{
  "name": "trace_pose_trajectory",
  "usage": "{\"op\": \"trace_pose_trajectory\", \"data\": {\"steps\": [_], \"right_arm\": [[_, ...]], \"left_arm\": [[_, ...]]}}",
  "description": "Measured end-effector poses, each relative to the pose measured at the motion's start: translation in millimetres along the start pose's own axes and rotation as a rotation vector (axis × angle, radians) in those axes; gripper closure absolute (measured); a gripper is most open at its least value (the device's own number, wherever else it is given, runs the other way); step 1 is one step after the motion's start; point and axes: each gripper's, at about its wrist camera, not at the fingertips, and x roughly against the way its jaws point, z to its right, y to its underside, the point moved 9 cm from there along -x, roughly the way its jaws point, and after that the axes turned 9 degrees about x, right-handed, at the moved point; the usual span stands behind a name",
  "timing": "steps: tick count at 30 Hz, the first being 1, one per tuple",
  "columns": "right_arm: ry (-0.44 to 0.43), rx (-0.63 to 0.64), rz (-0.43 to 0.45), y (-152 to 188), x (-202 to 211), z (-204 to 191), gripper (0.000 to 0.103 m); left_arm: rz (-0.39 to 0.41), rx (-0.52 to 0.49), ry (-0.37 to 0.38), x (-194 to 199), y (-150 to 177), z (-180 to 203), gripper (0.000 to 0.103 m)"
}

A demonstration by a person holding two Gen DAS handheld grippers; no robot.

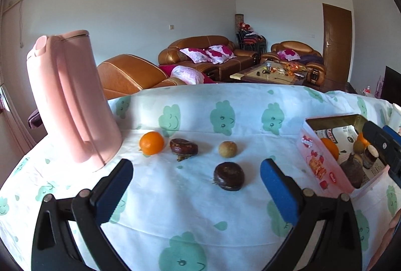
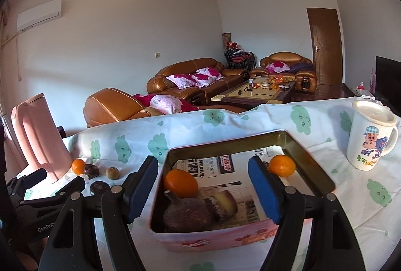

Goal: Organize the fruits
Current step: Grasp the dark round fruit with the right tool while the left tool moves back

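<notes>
A pink tin box (image 2: 310, 165) stands on the cloud-print tablecloth and holds two oranges (image 2: 181, 183), a dark round fruit (image 2: 188, 217) and other pieces. It also shows at the right of the left wrist view (image 1: 315, 163). On the cloth lie an orange (image 1: 151, 143), a dark wrinkled fruit (image 1: 183, 146), a yellow-brown fruit (image 1: 227, 149) and a dark round fruit (image 1: 228, 176). My left gripper (image 1: 196, 185) is open and empty, just before the dark round fruit. My right gripper (image 2: 203, 183) is open and empty above the box.
A pink kettle (image 1: 67, 100) stands at the left of the table, close to the orange. A white lidded mug with a cartoon pig (image 2: 371, 136) stands right of the box. Brown sofas (image 1: 208, 55) and a coffee table lie beyond the far table edge.
</notes>
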Motion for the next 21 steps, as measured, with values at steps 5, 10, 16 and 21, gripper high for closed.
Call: {"op": "trace_pose_trajectory", "data": {"steps": [5, 10, 16, 21], "right_arm": [[-0.039, 0.025, -0.004, 0, -4, -32, 0.027], [-0.077, 0.040, -0.018, 0, -12, -61, 0.027], [-0.112, 0.064, -0.030, -2, -21, -93, 0.027], [-0.126, 0.110, -0.103, 3, -39, -115, 0.027]], "left_arm": [[-0.002, 0.016, -0.026, -5, -4, -28, 0.000], [0.004, 0.017, -0.050, -7, -7, -51, 0.000], [0.003, 0.027, -0.070, -12, -11, -77, 0.000], [-0.007, 0.025, -0.112, -17, -12, -101, 0.000]]}}
